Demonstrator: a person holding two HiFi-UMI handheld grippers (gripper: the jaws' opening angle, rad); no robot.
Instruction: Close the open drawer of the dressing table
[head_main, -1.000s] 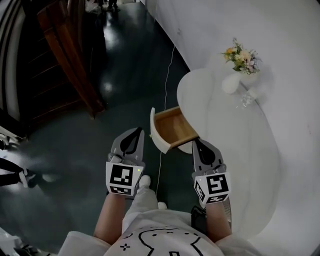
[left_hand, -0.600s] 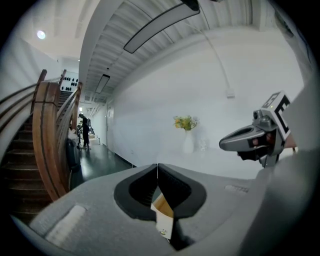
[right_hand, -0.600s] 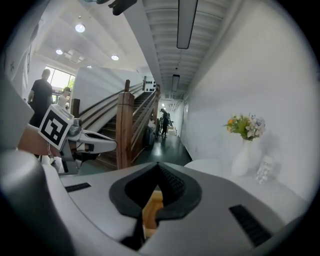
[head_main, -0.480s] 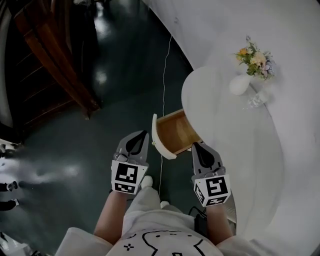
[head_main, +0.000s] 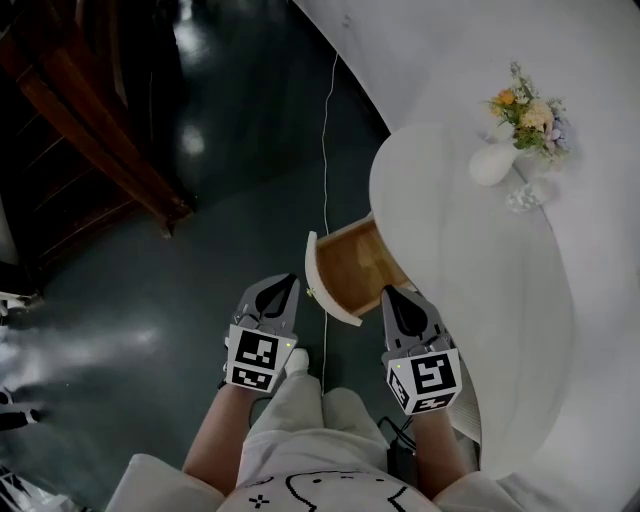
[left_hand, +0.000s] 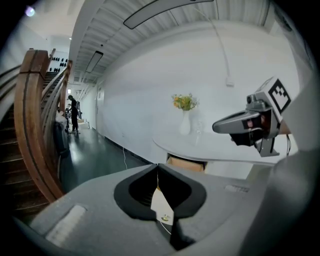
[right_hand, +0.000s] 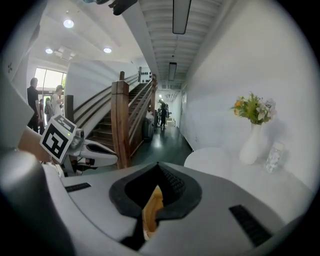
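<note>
- Left gripper (left_hand: 157, 166): jaws clenched tip to tip, holding nothing. The notch behind the tips frames the white front panel (left_hand: 161, 204) of the drawer (head_main: 358, 262) and its small knob (left_hand: 164, 217).
- Right gripper (right_hand: 158, 164): jaws likewise clenched and empty. The drawer's wooden inside shows through its notch.
- Drawer: pulled well out from under the white surface (head_main: 470, 300), with nothing visible in it. The front panel stands between the two grippers, just ahead of both.
- Key relation: in the head view the drawer's travel runs up and to the right, in under the surface, and the panel's long axis lies across that line. The left gripper lies just beside the panel's outer face, the side a closing push must come from; contact cannot be told. The right gripper sits by the panel's near end, beside the surface's edge and off the push line. The left is judged the better placed.
- Arms: left forearm (head_main: 222, 435) and right forearm (head_main: 437, 450) reach forward and down, roughly parallel, with the grippers about level.
- Vase (head_main: 492, 165): at the surface's far end, well apart from the drawer.
</note>
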